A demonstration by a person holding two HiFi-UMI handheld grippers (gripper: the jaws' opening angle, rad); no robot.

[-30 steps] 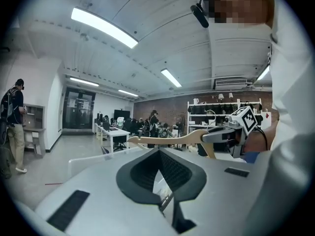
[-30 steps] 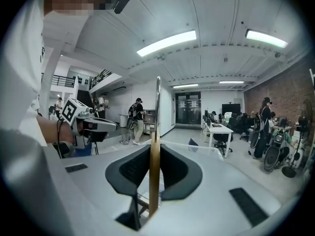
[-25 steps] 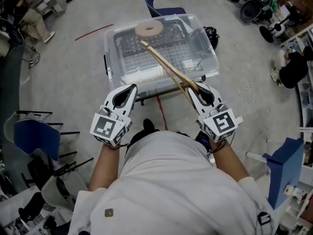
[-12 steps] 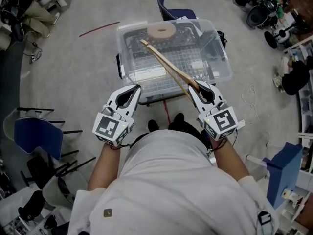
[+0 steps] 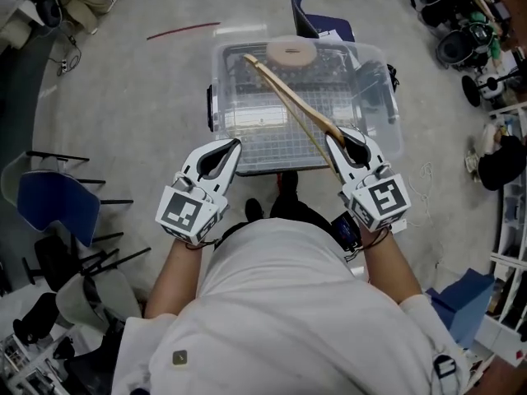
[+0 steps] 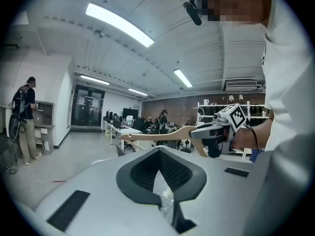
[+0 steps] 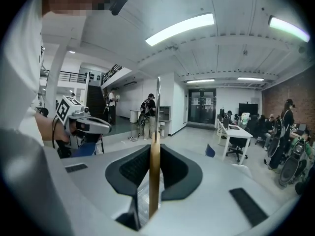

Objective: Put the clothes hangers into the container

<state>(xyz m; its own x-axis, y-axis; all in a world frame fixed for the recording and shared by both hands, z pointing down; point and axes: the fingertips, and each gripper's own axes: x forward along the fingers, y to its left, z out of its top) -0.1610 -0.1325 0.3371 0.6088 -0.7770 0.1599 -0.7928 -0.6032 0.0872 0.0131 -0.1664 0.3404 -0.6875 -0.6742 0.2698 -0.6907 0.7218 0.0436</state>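
Observation:
A wooden clothes hanger [image 5: 288,97] slants from my right gripper [image 5: 333,136] up and to the left over the clear plastic container [image 5: 380,97] on the floor ahead. The right gripper is shut on the hanger's near end. In the right gripper view the hanger [image 7: 155,171] stands edge-on between the pads. My left gripper [image 5: 233,144] hovers at the container's near left corner, shut with nothing in it. The left gripper view shows the right gripper [image 6: 216,132] holding the hanger [image 6: 157,134] out to the left. Grid-like contents show through the container's clear walls.
A tan disc [image 5: 290,53] lies at the container's far edge. A blue chair [image 5: 317,19] stands behind the container and more chairs [image 5: 53,208] stand to the left. Wheeled equipment [image 5: 457,44] crowds the top right. A red strip [image 5: 183,30] and a pale cable [image 5: 428,179] lie on the floor.
The container has shifted right and nearer in the head view as the person stepped toward it. Both grippers keep their pose, and the hanger stays in the right one.

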